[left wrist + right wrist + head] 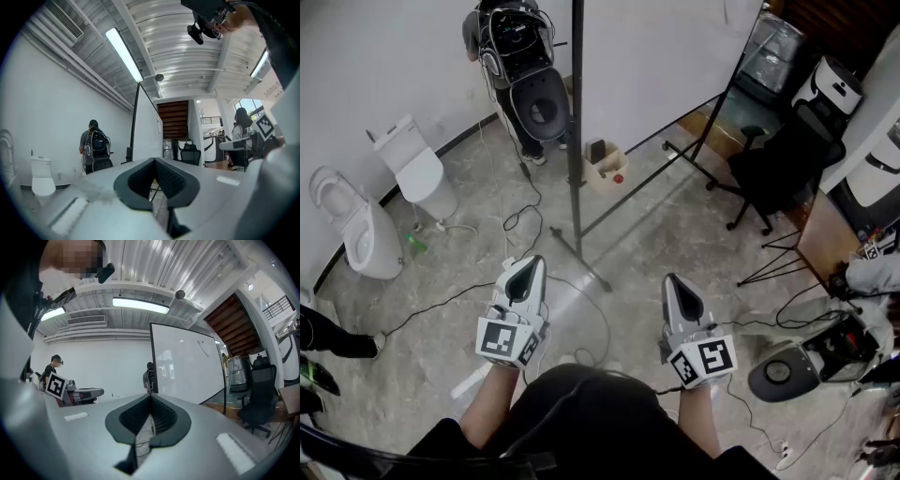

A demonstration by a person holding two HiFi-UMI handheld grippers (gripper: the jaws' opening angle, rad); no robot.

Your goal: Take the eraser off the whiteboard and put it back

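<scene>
The whiteboard [666, 56] stands on a black wheeled frame ahead of me, and I see it nearly edge-on in the left gripper view [146, 136] and face-on in the right gripper view [187, 366]. A small dark block [127, 153] sits at the board's near edge; I cannot tell whether it is the eraser. My left gripper [527, 265] [154, 160] and right gripper [672, 280] [150, 396] are held level side by side, well short of the board. Both are shut with nothing between the jaws.
Two white toilets [419, 171] [356, 230] stand by the left wall. A person with a backpack [520, 66] stands by the board's far end. A cardboard box [606, 165], a black office chair [780, 164], floor cables [520, 220] and a round machine [780, 371] surround the stand.
</scene>
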